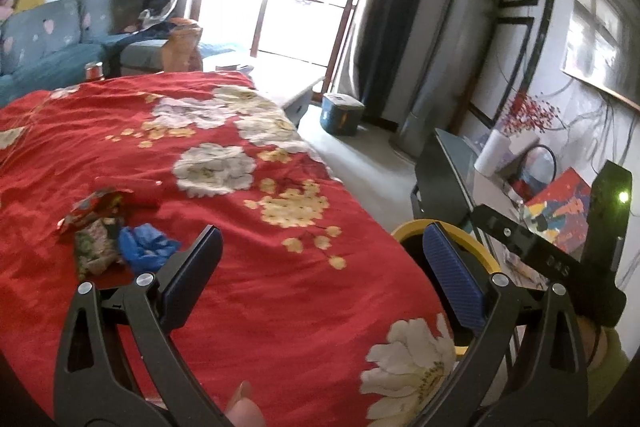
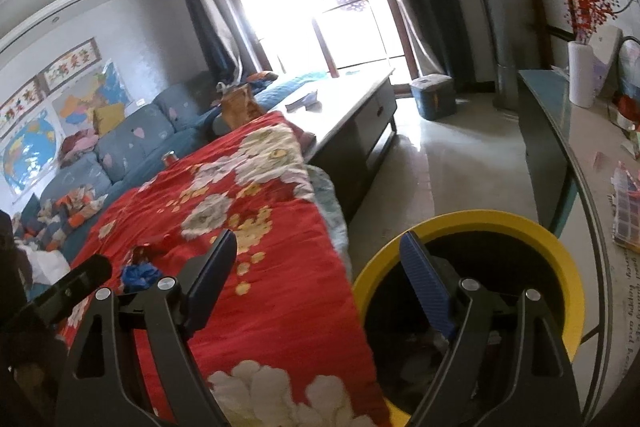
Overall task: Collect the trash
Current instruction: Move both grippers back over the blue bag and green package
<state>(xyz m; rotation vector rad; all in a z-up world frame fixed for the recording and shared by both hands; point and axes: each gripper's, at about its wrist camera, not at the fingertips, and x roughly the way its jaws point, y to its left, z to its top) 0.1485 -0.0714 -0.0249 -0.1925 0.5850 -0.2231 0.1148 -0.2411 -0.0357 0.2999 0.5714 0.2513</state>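
Trash lies on the red floral cloth [image 1: 248,235]: a crumpled blue piece [image 1: 145,247], a patterned wad [image 1: 96,247] and a red foil wrapper [image 1: 94,205]. My left gripper [image 1: 324,267] is open and empty, above the cloth, right of the trash. A yellow-rimmed black bin [image 2: 500,227] stands at the cloth's right edge, with some trash inside; its rim also shows in the left wrist view [image 1: 476,247]. My right gripper [image 2: 320,275] is open and empty, over the cloth's edge and the bin. The blue piece also shows in the right wrist view [image 2: 138,275].
A blue sofa [image 2: 132,147] with clutter runs along the left. A low white cabinet [image 2: 352,115] stands beyond the cloth. A blue box [image 2: 432,95] sits on the floor by the window. A glass-topped side table [image 2: 580,155] with a white vase [image 2: 582,75] is at right.
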